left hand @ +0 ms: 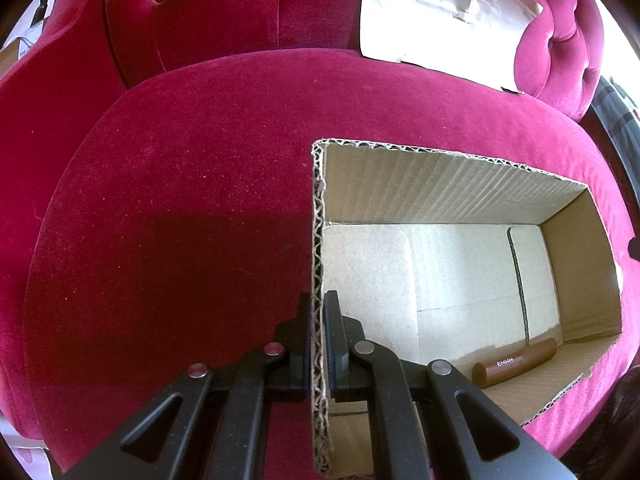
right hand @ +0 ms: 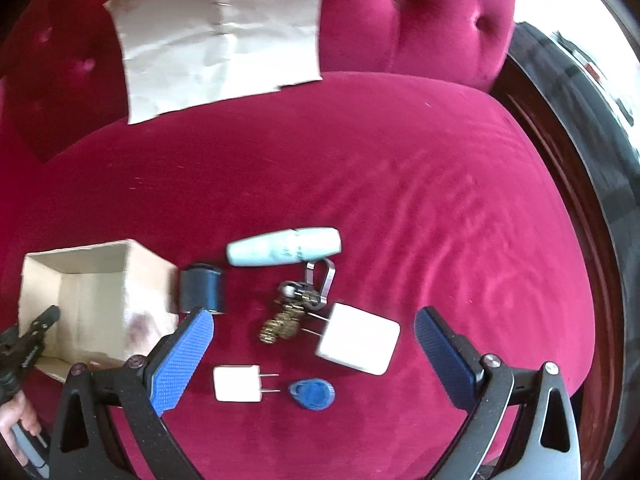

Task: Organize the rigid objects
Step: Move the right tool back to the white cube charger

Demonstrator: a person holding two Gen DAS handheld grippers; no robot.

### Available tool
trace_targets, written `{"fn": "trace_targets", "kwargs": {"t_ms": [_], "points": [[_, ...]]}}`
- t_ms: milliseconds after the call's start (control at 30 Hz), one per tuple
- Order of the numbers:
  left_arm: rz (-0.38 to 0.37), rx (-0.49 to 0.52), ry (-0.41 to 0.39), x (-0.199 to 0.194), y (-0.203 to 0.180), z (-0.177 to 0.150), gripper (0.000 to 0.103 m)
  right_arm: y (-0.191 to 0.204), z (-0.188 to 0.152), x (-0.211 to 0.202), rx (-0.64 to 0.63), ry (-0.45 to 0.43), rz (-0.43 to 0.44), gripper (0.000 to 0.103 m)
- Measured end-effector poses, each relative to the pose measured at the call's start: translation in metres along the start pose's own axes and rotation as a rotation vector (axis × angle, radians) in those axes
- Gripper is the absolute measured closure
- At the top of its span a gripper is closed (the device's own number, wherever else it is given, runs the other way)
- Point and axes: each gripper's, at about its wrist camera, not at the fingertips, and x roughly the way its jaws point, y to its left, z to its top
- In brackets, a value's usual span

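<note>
Far left in the right wrist view, a hand point(right hand: 16, 420) grips the handle of the left gripper point(right hand: 47, 317), which sits at the near-left rim of the open cardboard box point(right hand: 152, 280) on the red velvet seat point(right hand: 400, 200). The left wrist view shows it up close: the left gripper point(left hand: 318, 312) is clamped tight on the box's corrugated wall point(left hand: 318, 240), one finger outside, one inside. Only that view looks down inside, where a brown cylinder point(left hand: 514, 362) lies against the near wall, the rest of the floor bare. Only the right wrist view shows the clutter beside the box: a dark blue spool point(right hand: 201, 289) just beside the box wall, a pale mint tube point(right hand: 284, 247), a bunch of keys point(right hand: 294, 312), a small white plug point(right hand: 237, 383), a large white charger point(right hand: 357, 338) and a blue key fob point(right hand: 313, 394). The right gripper point(right hand: 314, 360) hangs spread wide over them, holding nothing. Rightward, open velvet runs to the seat's curved edge.
</note>
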Motion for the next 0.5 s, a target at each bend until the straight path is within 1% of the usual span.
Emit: {"fn": "trace_targets", "kwargs": {"t_ms": [200, 500], "points": [[0.002, 0.002, 0.001, -0.001, 0.001, -0.001, 0.097, -0.020, -0.009, 0.022, 0.026, 0.033, -0.027, 0.000], [0.003, 0.003, -0.001, -0.001, 0.001, -0.001, 0.097, -0.034, -0.015, 0.048, 0.044, 0.066, -0.022, 0.000]]}}
